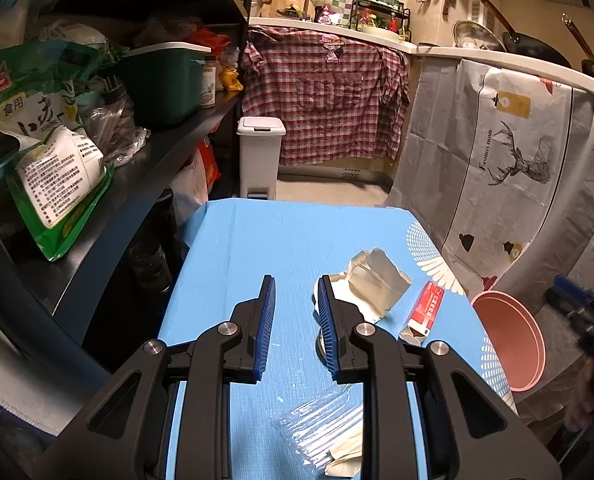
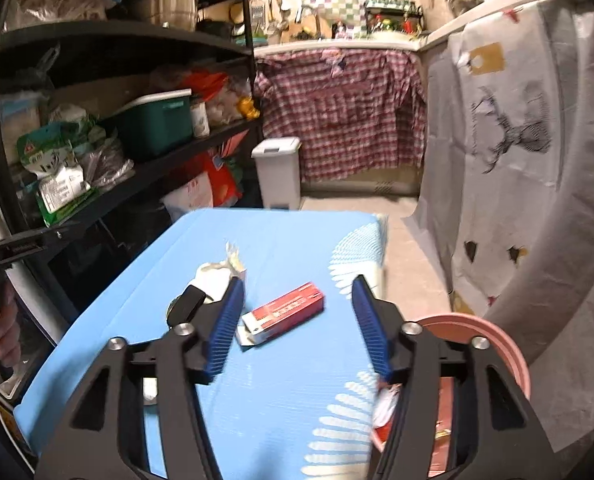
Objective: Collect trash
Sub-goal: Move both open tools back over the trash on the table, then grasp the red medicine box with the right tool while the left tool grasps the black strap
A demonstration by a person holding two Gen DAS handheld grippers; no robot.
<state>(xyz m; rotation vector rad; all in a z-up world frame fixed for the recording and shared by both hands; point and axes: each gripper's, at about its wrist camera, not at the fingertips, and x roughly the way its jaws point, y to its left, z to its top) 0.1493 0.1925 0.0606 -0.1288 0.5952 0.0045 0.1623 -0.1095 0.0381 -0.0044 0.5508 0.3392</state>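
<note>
a dark metal shelving unit [image 1: 145, 152] fills the left side of the room, loaded with a green bin [image 1: 165, 80] and food bags. along the back, a red checked cloth [image 1: 325, 96] hangs below the counter, and a grey sheet printed with a deer [image 1: 509, 168] drapes down on the right. a small white pedal bin [image 1: 260, 156] stands on the floor at the foot of the checked cloth.

nearer the cameras lies a table under a light blue cloth [image 1: 281, 248]. just off its right edge sits a pink tub [image 1: 513, 344], with some wrappers visible inside it in the right wrist view.

the trash lies on the blue cloth: a crumpled cream paper bag [image 1: 377, 284] toward the middle, a red and white carton [image 1: 425, 312] just right of it with its flap open, and a clear plastic wrapper [image 1: 321, 432] at the near edge.

the left gripper [image 1: 297, 308] hangs over the cloth with its jaws slightly apart and nothing between them, the paper bag just beyond its right finger. the right gripper [image 2: 297, 312] has its jaws wide apart and empty; the carton [image 2: 285, 314] lies on the cloth in the gap ahead of them, untouched.
</note>
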